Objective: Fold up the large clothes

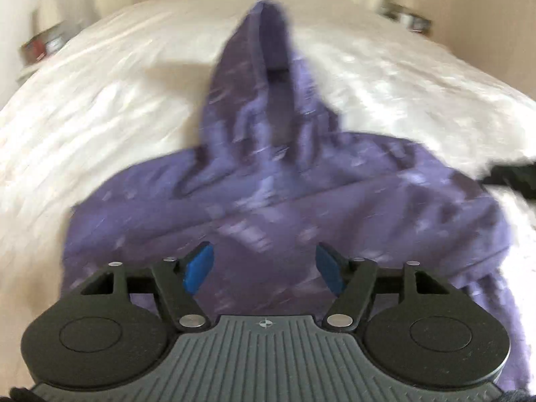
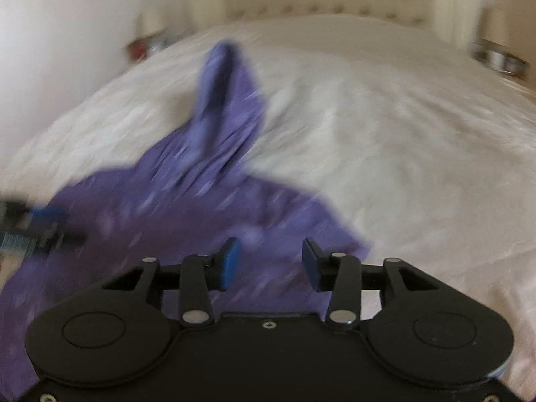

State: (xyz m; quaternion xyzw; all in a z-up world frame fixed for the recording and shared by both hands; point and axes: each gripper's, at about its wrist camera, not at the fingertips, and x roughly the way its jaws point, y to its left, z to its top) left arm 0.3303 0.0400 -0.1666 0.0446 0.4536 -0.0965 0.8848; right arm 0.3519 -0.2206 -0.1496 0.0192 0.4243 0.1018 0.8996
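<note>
My left gripper (image 1: 264,268) and right gripper (image 2: 270,264) both have jaws apart, holding nothing. The crumpled purple patterned fabric garment (image 1: 268,181) lies below them, one long part stretching to 12 o'clock on the white quilted bed (image 1: 100,117). I should pinch the edges, not the bunched middle.

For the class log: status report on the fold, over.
Left hand-held gripper open, empty. Right hand-held gripper open, empty. Purple patterned fabric garment unfolded on white bed cover. Nothing in the way.
</note>
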